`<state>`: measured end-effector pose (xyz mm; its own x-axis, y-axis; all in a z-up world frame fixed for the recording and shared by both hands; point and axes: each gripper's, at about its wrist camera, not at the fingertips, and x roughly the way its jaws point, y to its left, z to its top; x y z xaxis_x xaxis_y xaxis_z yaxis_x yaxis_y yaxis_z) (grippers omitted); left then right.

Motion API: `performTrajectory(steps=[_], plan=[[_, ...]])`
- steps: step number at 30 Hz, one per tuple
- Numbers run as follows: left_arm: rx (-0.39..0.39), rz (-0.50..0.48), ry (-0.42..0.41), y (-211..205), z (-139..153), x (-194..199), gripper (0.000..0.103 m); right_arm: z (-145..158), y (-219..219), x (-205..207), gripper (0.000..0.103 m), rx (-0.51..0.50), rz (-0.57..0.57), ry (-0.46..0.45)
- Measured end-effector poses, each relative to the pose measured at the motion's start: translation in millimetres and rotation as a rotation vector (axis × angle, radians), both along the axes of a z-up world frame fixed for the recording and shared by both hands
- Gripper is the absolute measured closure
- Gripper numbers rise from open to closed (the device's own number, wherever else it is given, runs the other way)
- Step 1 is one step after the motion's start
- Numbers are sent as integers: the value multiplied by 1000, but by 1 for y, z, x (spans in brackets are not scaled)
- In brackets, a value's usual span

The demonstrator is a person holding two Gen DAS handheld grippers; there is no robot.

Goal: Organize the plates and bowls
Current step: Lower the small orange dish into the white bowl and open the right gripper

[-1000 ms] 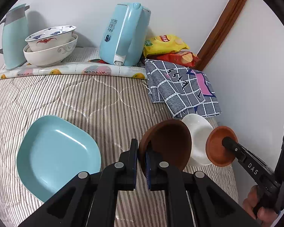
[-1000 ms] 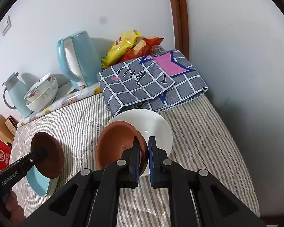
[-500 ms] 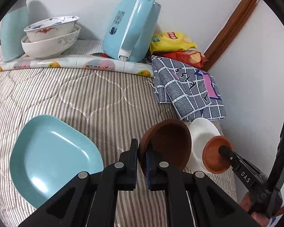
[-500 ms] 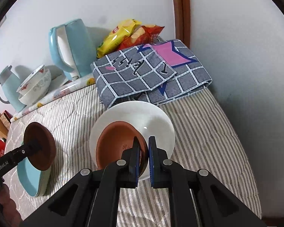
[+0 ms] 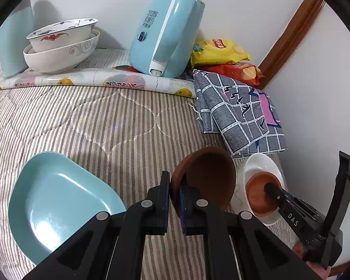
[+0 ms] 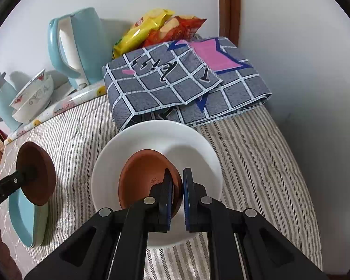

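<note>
Striped bedspread [image 6: 256, 154] | both hand-held grippers clamp terracotta saucers – right's [image 6: 147, 179] over white plate [image 6: 193, 144]

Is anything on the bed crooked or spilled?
Nothing is spilled or broken. The only crooked thing is the bat-patterned bowl: it sits tilted inside the bigger white bowl at the back, one side higher than the other.

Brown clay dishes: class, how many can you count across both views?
2. One brown dish is held upright by its rim in the left gripper. The other brown dish, gripped by the right gripper, sits over the white bowl. More may be hidden.
</note>
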<state>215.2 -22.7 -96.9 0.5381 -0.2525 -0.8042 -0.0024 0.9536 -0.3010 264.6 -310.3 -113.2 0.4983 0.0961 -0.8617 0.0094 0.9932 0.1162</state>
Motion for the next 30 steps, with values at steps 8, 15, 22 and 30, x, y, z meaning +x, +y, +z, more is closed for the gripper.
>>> performTrajectory(steps=[8, 15, 22, 30], plan=[[8, 2, 14, 0, -7, 6, 95, -10, 1, 11, 94, 0, 4, 20], [4, 10, 34, 0, -13, 8, 95, -12, 5, 13, 95, -37, 22, 22], [30, 15, 28, -3, -13, 7, 95, -15, 6, 18, 94, -49, 33, 52], [35, 16, 32, -5, -13, 5, 95, -17, 10, 18, 93, -82, 60, 61]])
